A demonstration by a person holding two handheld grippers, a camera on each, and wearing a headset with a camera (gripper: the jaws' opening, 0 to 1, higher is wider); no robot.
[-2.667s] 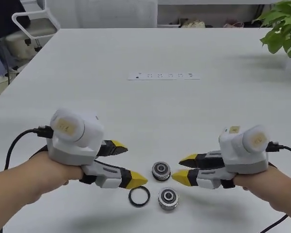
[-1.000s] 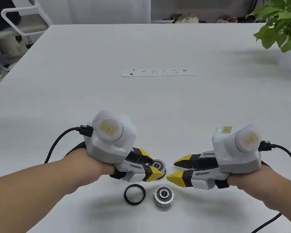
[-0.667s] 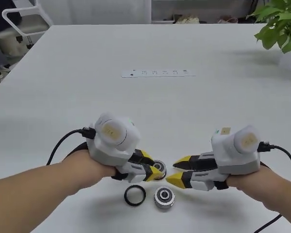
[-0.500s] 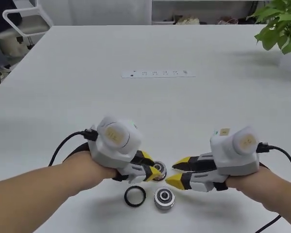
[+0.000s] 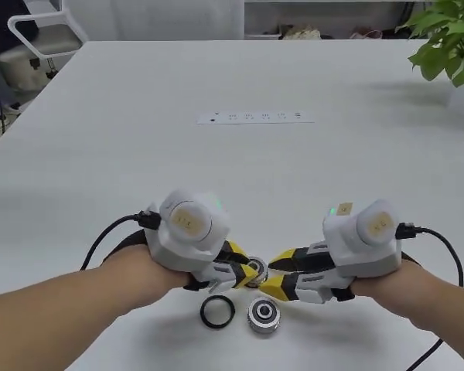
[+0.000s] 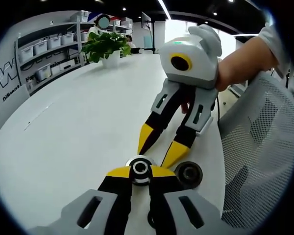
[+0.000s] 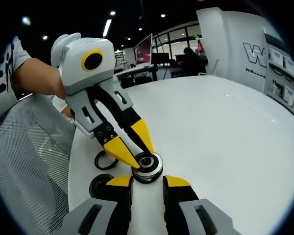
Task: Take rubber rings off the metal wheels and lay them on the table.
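Fingers of left gripper [image 5: 241, 263] clenched across the wheel [image 7: 147, 166], holding it at the tabletop [image 5: 240, 170], probably as an anchor; fingers of right gripper [image 7: 148, 181] released, tips flanking its near rim, judged ready to pinch its rubber ring [image 7: 159, 166] off. Head view: loose ring [image 5: 217, 311] at 7 o'clock of that wheel, second wheel [image 5: 264, 313] at 6 o'clock, apparently already stripped

Large "W" on wall [image 7: 255, 52]

The left gripper [image 5: 246, 275] now clamps the farther black-ringed metal wheel [image 5: 255, 267]; the right gripper [image 5: 267, 277] has moved up beside it.
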